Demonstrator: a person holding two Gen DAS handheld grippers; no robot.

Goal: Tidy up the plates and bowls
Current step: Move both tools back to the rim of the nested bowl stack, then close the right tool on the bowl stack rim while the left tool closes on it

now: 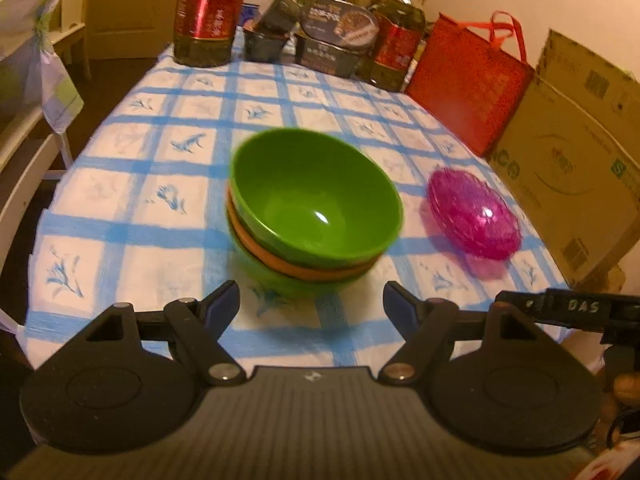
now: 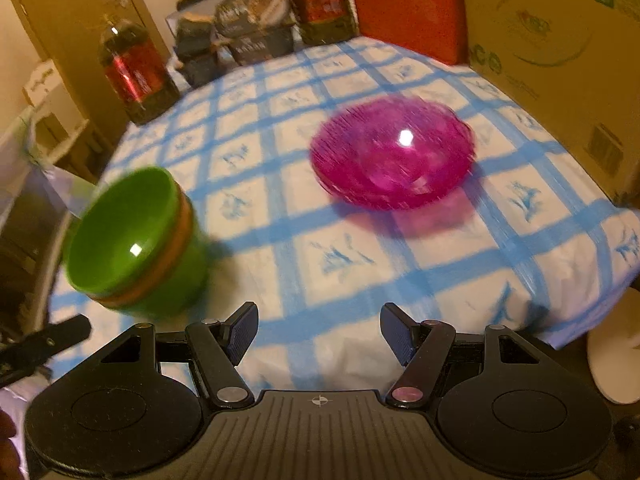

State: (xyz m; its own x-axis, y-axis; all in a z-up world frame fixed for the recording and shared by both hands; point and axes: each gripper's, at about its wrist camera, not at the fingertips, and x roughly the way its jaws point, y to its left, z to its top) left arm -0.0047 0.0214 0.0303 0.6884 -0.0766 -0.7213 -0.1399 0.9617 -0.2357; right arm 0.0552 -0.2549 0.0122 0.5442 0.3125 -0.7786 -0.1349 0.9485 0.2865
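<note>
A stack of bowls (image 1: 312,216), green on top, orange in the middle, green below, stands on the blue-checked tablecloth (image 1: 160,184). It also shows at the left in the right wrist view (image 2: 132,244). A stack of translucent magenta dishes (image 1: 474,212) sits to its right, central in the right wrist view (image 2: 394,152). My left gripper (image 1: 312,300) is open and empty, just in front of the bowl stack. My right gripper (image 2: 319,330) is open and empty, near the table's front edge, short of the magenta dishes.
Large dark bottles with red labels (image 1: 208,12), tins and boxes (image 1: 336,36) line the far end. A red bag (image 1: 468,80) and a cardboard box (image 1: 576,152) stand along the right side. A chair (image 1: 36,92) is at the left.
</note>
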